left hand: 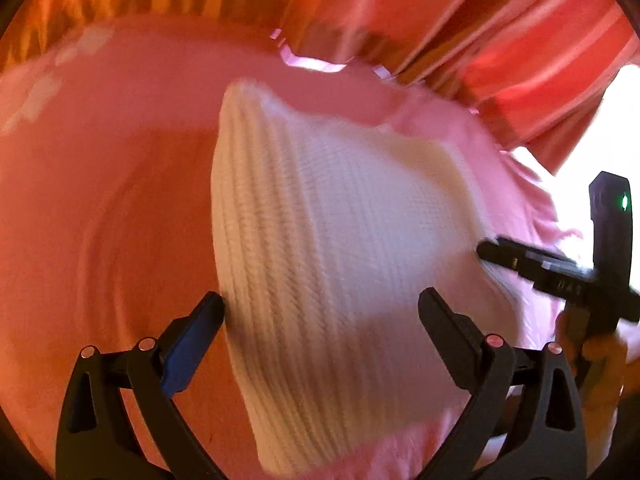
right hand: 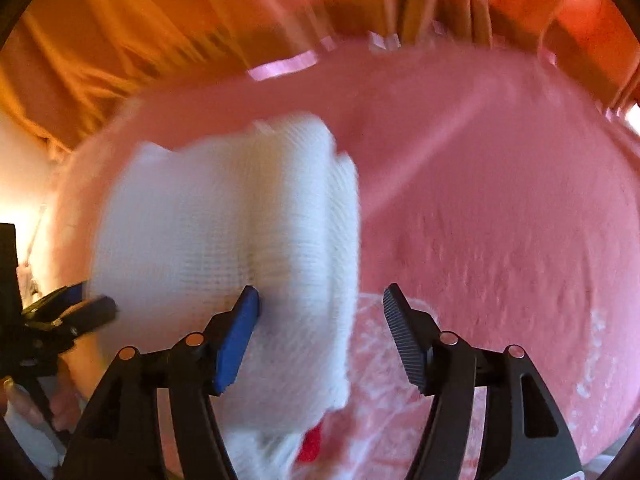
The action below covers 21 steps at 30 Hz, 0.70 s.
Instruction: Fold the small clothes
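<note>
A small white knitted garment (left hand: 320,240) lies folded on a pink cloth surface (left hand: 100,200). My left gripper (left hand: 322,306) is open, its jaws spread wide over the garment's near part. My right gripper (right hand: 320,300) is open over the garment's right edge (right hand: 240,240), with its blue-padded finger (right hand: 236,340) against the knit. The right gripper also shows at the right of the left wrist view (left hand: 540,264), at the garment's far side. The left gripper shows at the left edge of the right wrist view (right hand: 68,312). Both views are motion-blurred.
Orange and red striped curtains (left hand: 520,40) hang behind the pink surface (right hand: 500,200). A red tag (right hand: 310,444) and a pale patterned patch (right hand: 380,360) lie near the front of the right wrist view. Bright light comes in at the far right (left hand: 616,140).
</note>
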Each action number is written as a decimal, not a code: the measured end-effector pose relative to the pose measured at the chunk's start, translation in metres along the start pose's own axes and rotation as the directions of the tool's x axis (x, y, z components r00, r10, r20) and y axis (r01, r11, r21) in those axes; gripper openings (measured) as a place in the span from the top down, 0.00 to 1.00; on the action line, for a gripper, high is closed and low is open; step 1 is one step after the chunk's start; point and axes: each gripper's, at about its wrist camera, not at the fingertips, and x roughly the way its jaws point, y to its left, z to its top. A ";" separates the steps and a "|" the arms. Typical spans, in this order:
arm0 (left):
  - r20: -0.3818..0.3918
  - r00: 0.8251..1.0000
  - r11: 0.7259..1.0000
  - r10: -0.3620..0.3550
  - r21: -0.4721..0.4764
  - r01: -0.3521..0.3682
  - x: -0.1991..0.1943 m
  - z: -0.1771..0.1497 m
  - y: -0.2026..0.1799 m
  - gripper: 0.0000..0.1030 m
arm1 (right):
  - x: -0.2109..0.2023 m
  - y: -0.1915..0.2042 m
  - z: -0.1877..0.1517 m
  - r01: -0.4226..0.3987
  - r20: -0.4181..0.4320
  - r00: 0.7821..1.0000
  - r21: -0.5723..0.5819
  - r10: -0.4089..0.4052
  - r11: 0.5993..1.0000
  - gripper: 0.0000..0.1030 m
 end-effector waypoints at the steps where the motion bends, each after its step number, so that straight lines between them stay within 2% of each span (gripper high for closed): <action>1: -0.020 1.000 1.000 -0.010 -0.019 0.009 0.009 0.001 0.004 0.07 | 0.007 -0.006 -0.001 -0.045 -0.021 0.999 0.022 0.046 0.999 0.35; 2: -0.058 0.997 0.997 -0.050 -0.056 0.046 0.023 0.001 0.012 0.06 | 0.015 -0.012 -0.003 -0.099 -0.034 0.994 0.055 0.101 0.994 0.33; 3: -0.064 0.994 0.993 -0.087 -0.083 0.082 0.030 -0.001 0.018 0.05 | 0.019 -0.014 -0.004 -0.124 -0.040 0.991 0.069 0.127 0.990 0.28; 5: -0.013 0.995 0.993 -0.103 -0.057 0.102 0.027 -0.003 0.017 0.04 | 0.029 -0.021 -0.007 -0.203 -0.027 0.978 0.110 0.207 0.973 0.25; 6: -0.021 0.995 0.995 -0.099 -0.021 0.098 0.028 -0.003 0.014 0.04 | 0.028 -0.019 -0.006 -0.209 -0.005 0.978 0.107 0.210 0.972 0.23; 7: -0.017 0.994 0.995 -0.104 -0.006 0.104 0.029 -0.001 0.012 0.06 | 0.028 -0.015 -0.005 -0.199 -0.003 0.980 0.100 0.200 0.975 0.26; 8: -0.015 0.992 0.992 -0.128 0.006 0.128 0.028 0.000 0.012 0.19 | 0.029 -0.011 -0.005 -0.225 -0.005 0.974 0.088 0.226 0.970 0.35; 9: -0.027 0.988 0.989 -0.151 0.009 0.151 0.027 0.003 0.012 0.26 | 0.029 -0.008 -0.003 -0.251 -0.003 0.967 0.112 0.253 0.961 0.54; 10: -0.037 0.986 0.987 -0.161 0.006 0.162 0.024 0.006 0.012 0.37 | 0.028 -0.005 -0.001 -0.244 0.003 0.969 0.117 0.246 0.963 0.61; 11: -0.042 0.985 0.985 -0.170 0.006 0.170 0.021 0.010 0.012 0.49 | 0.022 0.004 0.001 -0.224 0.019 0.975 0.092 0.223 0.970 0.63; 13: -0.056 0.980 0.981 -0.192 0.019 0.193 0.007 0.020 0.013 0.56 | 0.004 0.021 0.005 -0.219 0.069 0.974 0.046 0.216 0.975 0.67; 14: -0.056 0.980 0.980 -0.192 0.032 0.194 -0.003 0.027 0.015 0.58 | -0.008 0.032 0.006 -0.248 0.106 0.964 0.031 0.244 0.968 0.68; 17: -0.017 0.992 0.986 -0.127 0.104 0.128 -0.031 0.036 0.011 0.58 | -0.035 0.064 0.010 -0.279 0.175 0.944 -0.034 0.280 0.960 0.70; 19: 0.016 0.998 0.985 -0.063 0.161 0.059 -0.052 0.040 0.011 0.57 | -0.030 0.081 0.010 -0.253 0.171 0.951 -0.048 0.257 0.966 0.70; 21: 0.036 0.999 0.981 0.012 0.194 -0.018 -0.059 0.042 0.012 0.54 | -0.008 0.087 0.015 -0.227 0.119 0.966 -0.033 0.229 0.973 0.69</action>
